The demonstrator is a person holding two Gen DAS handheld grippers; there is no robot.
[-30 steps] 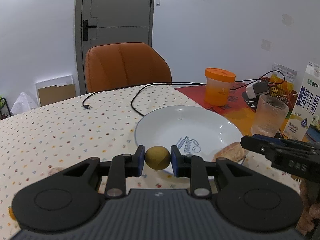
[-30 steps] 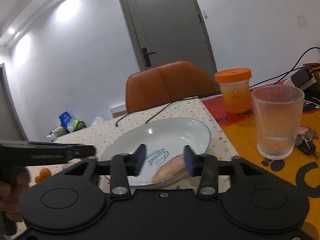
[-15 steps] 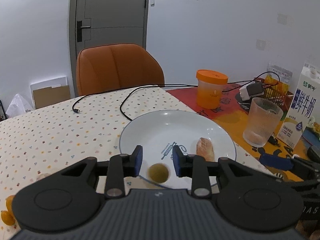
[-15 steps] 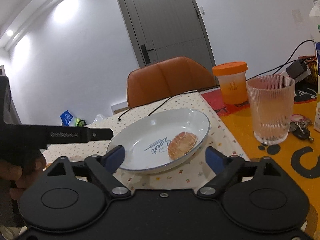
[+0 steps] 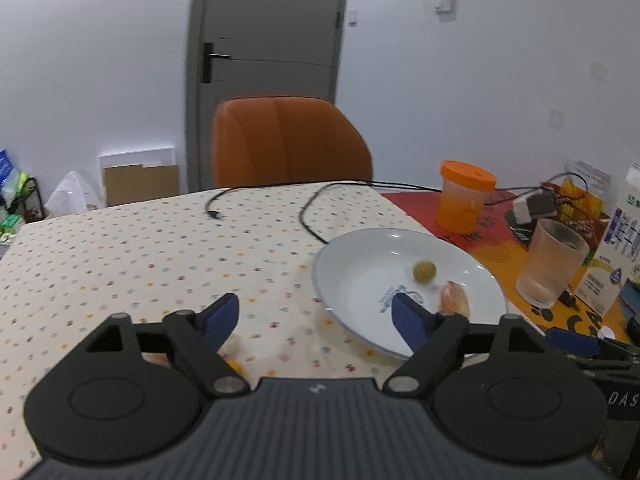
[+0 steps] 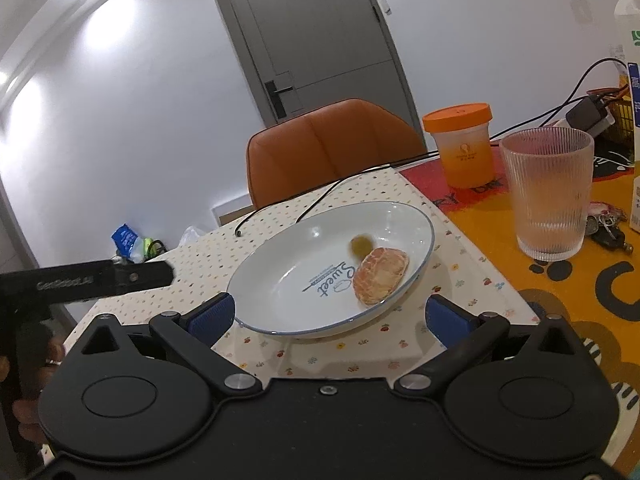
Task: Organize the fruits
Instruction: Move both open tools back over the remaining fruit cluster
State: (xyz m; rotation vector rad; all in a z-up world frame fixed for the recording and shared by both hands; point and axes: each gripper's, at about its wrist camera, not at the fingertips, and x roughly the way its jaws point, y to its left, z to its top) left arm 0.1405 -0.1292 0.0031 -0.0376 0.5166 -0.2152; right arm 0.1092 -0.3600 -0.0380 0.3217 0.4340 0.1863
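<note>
Both tongs, left [image 5: 316, 316] and right [image 6: 326, 312], gape empty beside the plate [image 6: 280, 276].

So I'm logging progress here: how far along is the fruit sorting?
Done: a small green fruit and a peeled orange piece lie in the white plate. In hand: nothing; the left gripper and right gripper are both open and empty. Left: something orange shows on the tablecloth beside the left gripper's finger, blurred, possibly another fruit.
</note>
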